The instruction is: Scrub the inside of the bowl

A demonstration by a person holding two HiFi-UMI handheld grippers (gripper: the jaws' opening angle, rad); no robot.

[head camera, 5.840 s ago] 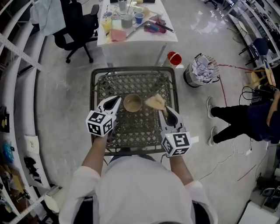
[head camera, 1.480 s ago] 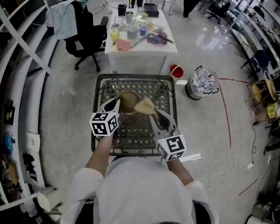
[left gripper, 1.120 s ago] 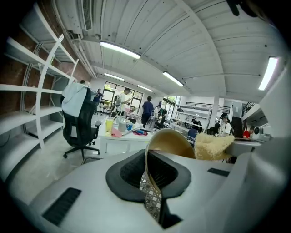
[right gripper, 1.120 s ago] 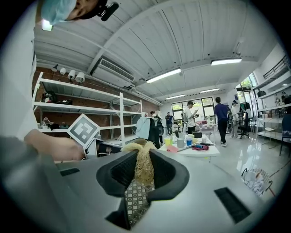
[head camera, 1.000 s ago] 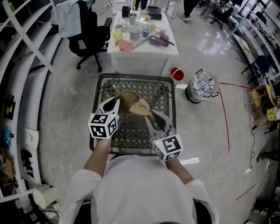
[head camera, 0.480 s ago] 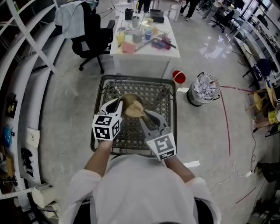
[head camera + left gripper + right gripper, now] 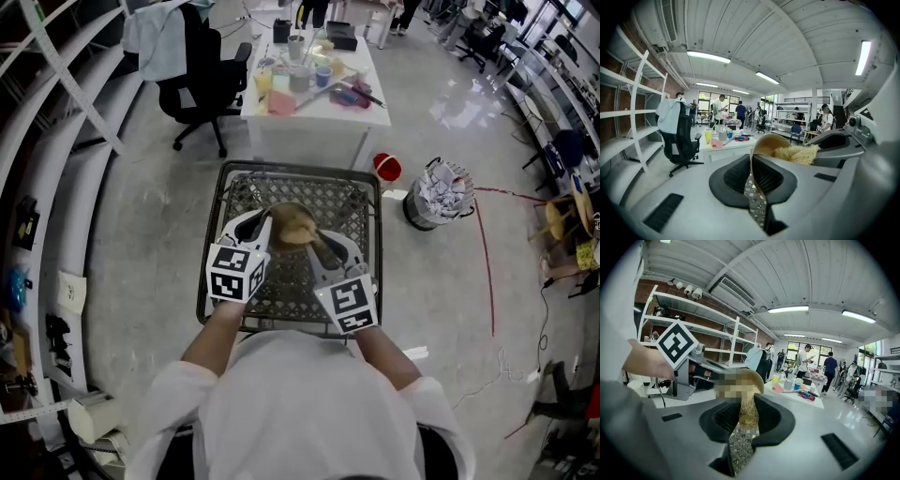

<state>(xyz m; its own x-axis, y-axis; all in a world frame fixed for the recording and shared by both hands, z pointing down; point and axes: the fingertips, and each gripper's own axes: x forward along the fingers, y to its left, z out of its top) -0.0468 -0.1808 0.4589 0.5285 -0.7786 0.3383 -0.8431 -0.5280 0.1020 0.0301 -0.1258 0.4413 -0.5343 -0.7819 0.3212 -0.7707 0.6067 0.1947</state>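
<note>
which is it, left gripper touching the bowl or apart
Touching. The left gripper view shows the left gripper with its jaws shut on the bowl: the thin rim runs straight down between them with no gap.

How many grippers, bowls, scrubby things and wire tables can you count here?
grippers: 2 (left gripper, right gripper)
bowl: 1
scrubber: 1
wire table: 1
total: 5

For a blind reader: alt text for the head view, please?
From above, a person's left gripper pinches a tan bowl by the rim while the right gripper holds a fibrous scrubber inside it, over a mesh table.
</note>
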